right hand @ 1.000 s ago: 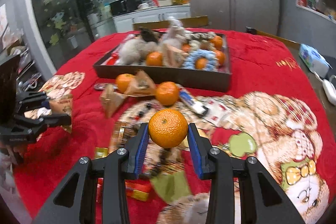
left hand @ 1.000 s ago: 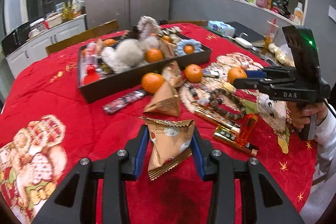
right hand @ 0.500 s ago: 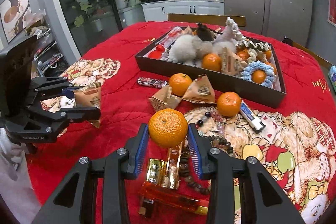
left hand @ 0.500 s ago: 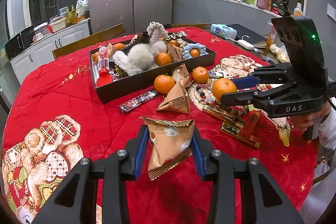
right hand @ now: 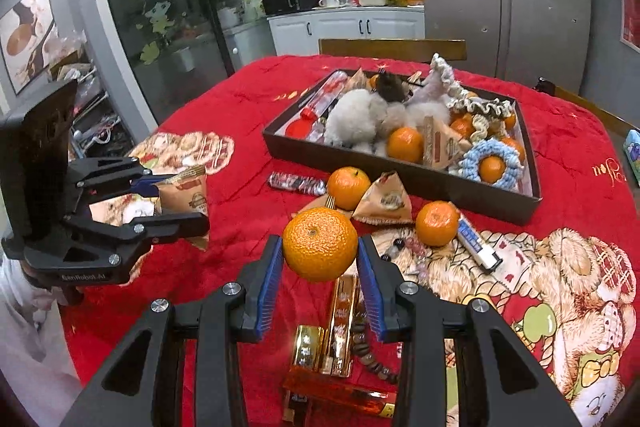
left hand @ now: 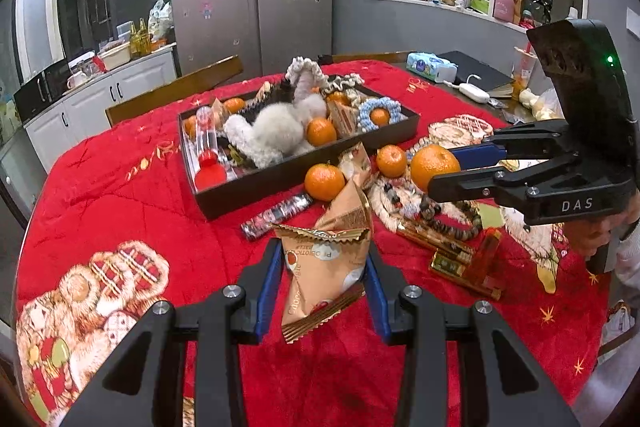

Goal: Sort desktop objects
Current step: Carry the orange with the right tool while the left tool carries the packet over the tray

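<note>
We see the dark tray [right hand: 404,169] now sitting higher, centre-right of the right wrist view — we have drawn back. Our right gripper [right hand: 320,263] clamps a mandarin [right hand: 320,243]; our left gripper [left hand: 325,277] pinches a snack packet [left hand: 320,273] — both bound for sorting.

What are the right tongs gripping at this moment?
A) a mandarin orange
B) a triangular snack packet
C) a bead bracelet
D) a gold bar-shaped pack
A: in the right wrist view the blue pads of the right tongs press on both sides of a mandarin orange, held up over the gold packs on the red cloth; the triangular snack packet sits in the left tongs instead.
</note>
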Motion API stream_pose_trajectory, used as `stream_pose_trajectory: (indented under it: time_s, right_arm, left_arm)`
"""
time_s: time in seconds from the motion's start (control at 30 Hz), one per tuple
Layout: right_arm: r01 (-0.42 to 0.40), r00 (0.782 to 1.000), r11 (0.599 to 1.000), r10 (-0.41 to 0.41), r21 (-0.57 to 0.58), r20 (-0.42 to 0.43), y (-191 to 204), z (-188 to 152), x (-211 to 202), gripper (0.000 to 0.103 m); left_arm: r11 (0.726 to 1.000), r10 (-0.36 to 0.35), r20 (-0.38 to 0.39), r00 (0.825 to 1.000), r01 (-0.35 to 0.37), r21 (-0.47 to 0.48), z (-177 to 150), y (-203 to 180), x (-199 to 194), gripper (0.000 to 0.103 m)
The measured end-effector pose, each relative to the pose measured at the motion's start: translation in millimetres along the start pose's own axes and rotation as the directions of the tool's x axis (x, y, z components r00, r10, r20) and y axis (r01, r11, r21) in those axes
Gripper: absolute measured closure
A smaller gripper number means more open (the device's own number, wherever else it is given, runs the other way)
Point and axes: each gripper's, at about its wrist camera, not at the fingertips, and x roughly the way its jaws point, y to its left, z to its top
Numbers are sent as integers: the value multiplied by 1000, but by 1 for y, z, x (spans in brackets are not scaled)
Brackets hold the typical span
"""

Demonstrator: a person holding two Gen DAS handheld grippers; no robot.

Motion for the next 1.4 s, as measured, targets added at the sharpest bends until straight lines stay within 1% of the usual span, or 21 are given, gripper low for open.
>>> stream_pose_trajectory:
  time_s: [0.17,0.27,0.33,0.53,0.7,0.87,0.97,1.07,1.1,1.23,1.33,1.4]
  right_arm:
    - [30,999,999,-30,10,32,-2,14,-5,67]
    - [32,998,999,-33,22,56,-5,26,-8,67]
    - [34,997,999,-36,28,71,-7,34,-8,67]
    - [20,993,999,-25,44,112,-15,65,-3,67]
    - [-7,992,998,-1,62,125,-23,97,13,67]
    - [-3,990,999,-3,42,139,-26,129,34,67]
    - [-7,990,996,-5,83,144,-39,148,52,67]
    - [0,992,992,-16,124,128,-55,164,73,67]
    - [6,993,991,-23,136,119,-60,168,79,67]
    - [19,994,985,-36,171,99,-80,180,105,67]
    - [29,995,983,-46,182,92,-88,183,116,67]
    - [20,997,984,-33,177,69,-91,182,124,67]
  left_arm:
    - [1000,-9,23,1000,9,-18,20,10,-3,63]
    - [1000,4,46,999,-4,-5,33,12,-4,63]
    - [1000,-1,58,998,1,-5,44,16,-4,63]
    - [1000,2,89,996,-1,-8,74,27,3,63]
    - [1000,5,107,994,-3,-20,107,42,17,63]
    - [999,16,95,995,-12,-39,140,61,42,63]
    - [997,16,81,997,-10,-82,156,78,67,63]
    - [994,24,44,999,-19,-109,165,94,98,63]
    - [993,29,29,999,-25,-112,166,96,106,63]
    - [988,10,-10,1000,-12,-155,169,111,141,63]
    - [986,34,-23,999,-37,-162,168,117,157,63]
    - [984,47,-27,999,-51,-171,166,122,164,63]
